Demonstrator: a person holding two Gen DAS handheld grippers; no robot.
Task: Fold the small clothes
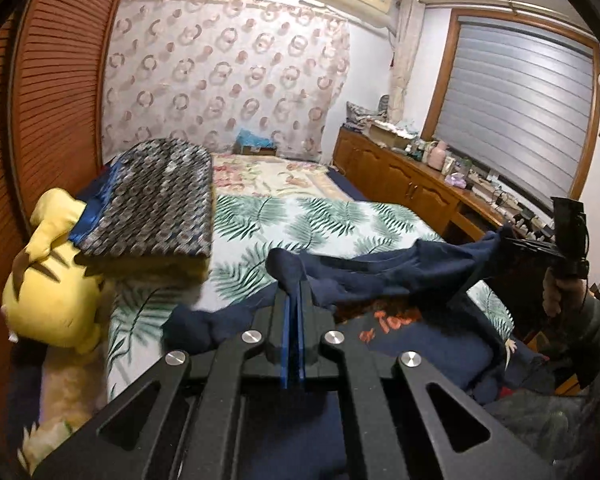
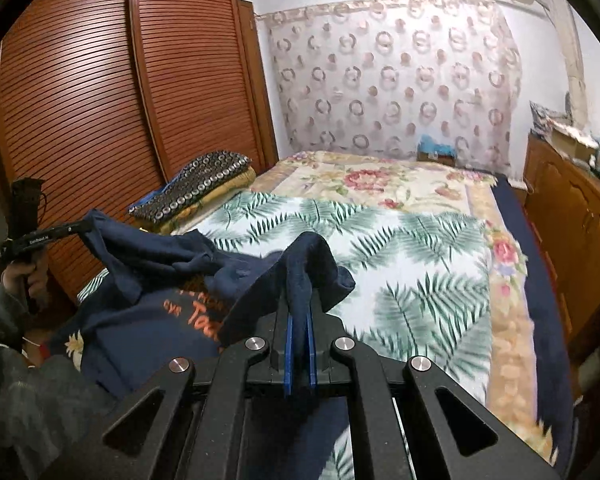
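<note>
Over on the left sat a yellow plush toy (image 1: 52,288) beside a stack of folded blankets (image 1: 160,208). The left gripper (image 1: 293,300) was pinched tight on a corner of the navy shirt (image 1: 400,268), which hung stretched above the leaf-print bedspread (image 1: 320,220). The right gripper (image 2: 300,312) was clamped on the other corner, lifted too.

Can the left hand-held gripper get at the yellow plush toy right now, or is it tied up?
Probably not. The left hand-held gripper is shut on a corner of the navy shirt, which the right hand-held gripper also holds. The plush toy lies unobstructed to its left, half under folded bedding.
</note>
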